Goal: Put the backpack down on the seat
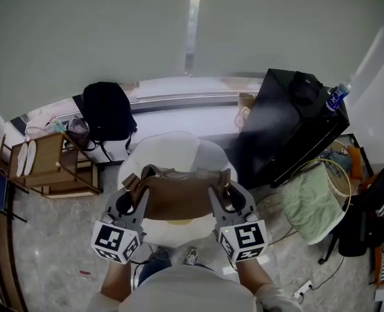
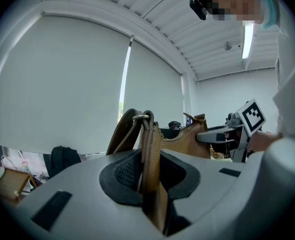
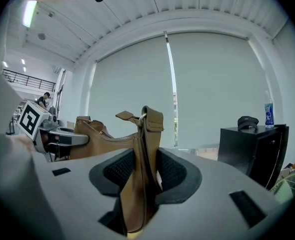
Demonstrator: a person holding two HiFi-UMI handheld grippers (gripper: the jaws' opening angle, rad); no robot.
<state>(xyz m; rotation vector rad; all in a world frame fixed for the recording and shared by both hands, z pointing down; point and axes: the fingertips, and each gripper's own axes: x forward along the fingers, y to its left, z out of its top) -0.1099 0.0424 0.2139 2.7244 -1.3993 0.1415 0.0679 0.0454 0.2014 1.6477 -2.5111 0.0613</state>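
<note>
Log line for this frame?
left gripper: shut on brown bag | right gripper: shut on brown bag | brown bag: over white seat, unreleased

**Brown backpack held over the white seat**

We see the brown leather backpack stretched level between its two ends, with the zip edge up. A strap tab at each end is pinched, one in the left gripper and one in the right gripper. It hangs over the round white seat; we cannot tell whether it touches the seat.
</note>
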